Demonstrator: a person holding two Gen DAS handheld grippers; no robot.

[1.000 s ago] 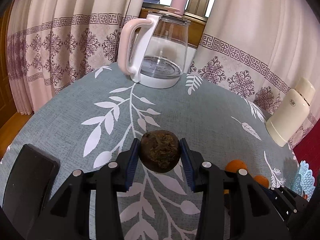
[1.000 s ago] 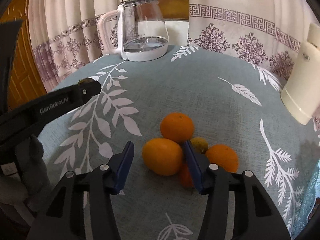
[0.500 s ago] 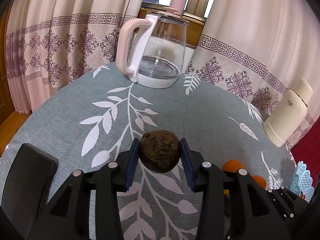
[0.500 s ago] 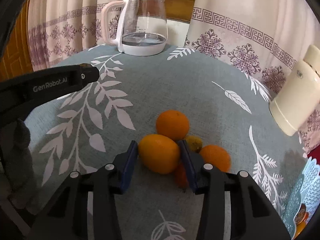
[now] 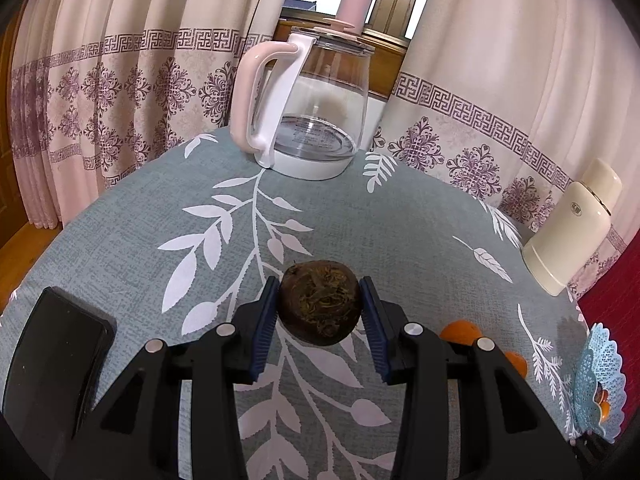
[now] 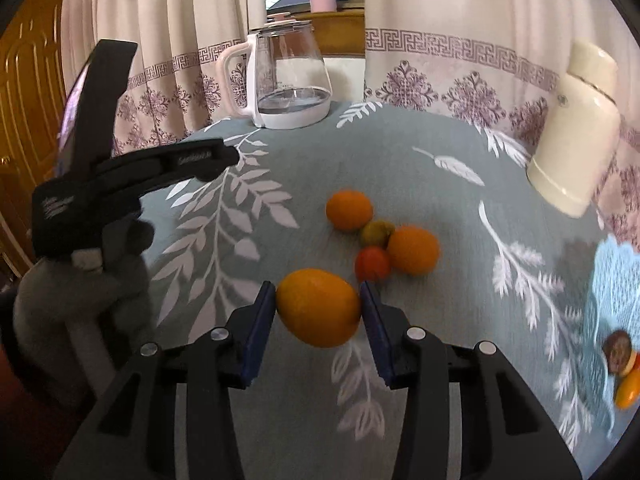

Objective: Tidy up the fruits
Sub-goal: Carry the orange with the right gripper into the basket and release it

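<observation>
Grey-green cloth with a white leaf print [image 5: 400, 216] covers the round table, and patterned curtains [image 5: 120, 92] hang behind it. At the left gripper [image 5: 320, 308], a dark brown wrinkled fruit [image 5: 320, 303] is clamped between the blue pads, raised above the cloth. At the right gripper [image 6: 318, 308], a large orange [image 6: 318, 307] is gripped in the same way, both pads pressed to its sides, clear of the cloth. Beyond the large orange, four fruits are grouped touching one another on the cloth: a round orange [image 6: 349, 210], a small yellow-green fruit [image 6: 376, 232], a small red-orange fruit [image 6: 372, 263] and a second orange [image 6: 413, 250]. Left of the large orange, the left gripper is seen held in a grey-gloved hand [image 6: 80, 292]. Far right of the large orange, a pale blue lattice basket [image 6: 616, 280] holds a brown fruit and an orange one. A glass kettle [image 6: 288, 76] is set at the far edge, and a cream flask [image 6: 576, 136] stands to its right. A dark flat object [image 5: 56, 360] lies left of the left gripper.
</observation>
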